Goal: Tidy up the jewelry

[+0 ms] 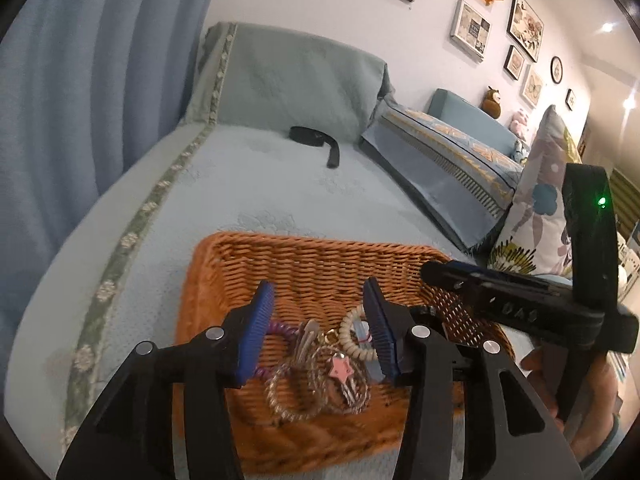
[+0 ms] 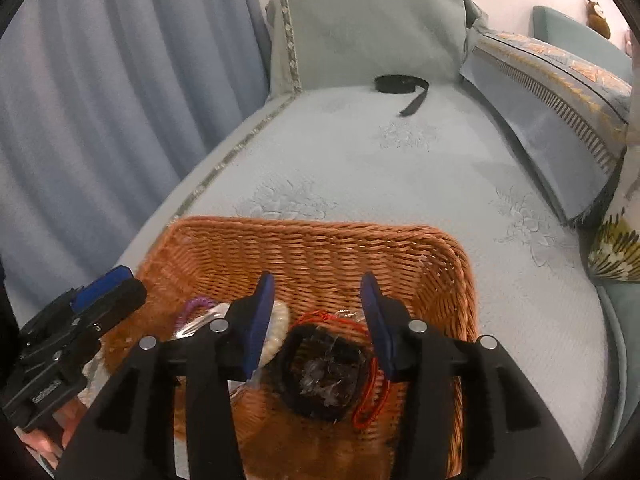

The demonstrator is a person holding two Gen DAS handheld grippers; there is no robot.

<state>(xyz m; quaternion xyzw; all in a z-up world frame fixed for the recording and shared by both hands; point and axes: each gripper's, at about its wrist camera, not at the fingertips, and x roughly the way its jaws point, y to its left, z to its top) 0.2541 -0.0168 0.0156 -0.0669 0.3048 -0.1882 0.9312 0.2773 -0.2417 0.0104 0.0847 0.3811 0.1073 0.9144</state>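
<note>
An orange wicker basket [image 1: 320, 256] sits on the pale blue bed. In it lie a purple coil hair tie [image 1: 276, 330], a cream coil tie [image 1: 354, 340], a clear coil tie [image 1: 292, 400] and a pink star clip [image 1: 342, 368]. My left gripper [image 1: 318, 300] is open and empty above them. In the right wrist view the basket [image 2: 320, 240] also holds a black scrunchie [image 2: 324, 376] and a red cord [image 2: 372, 396]. My right gripper [image 2: 318, 288] is open and empty just over the scrunchie. Each gripper shows in the other's view, the right one [image 1: 500, 304] and the left one [image 2: 80, 320].
A black belt [image 1: 316, 140] lies far back on the bed near the headboard cushion [image 1: 300, 80]. Pillows [image 1: 440, 152] line the right side, a floral cushion [image 1: 540, 208] stands nearer. Blue curtains [image 2: 120, 100] hang on the left.
</note>
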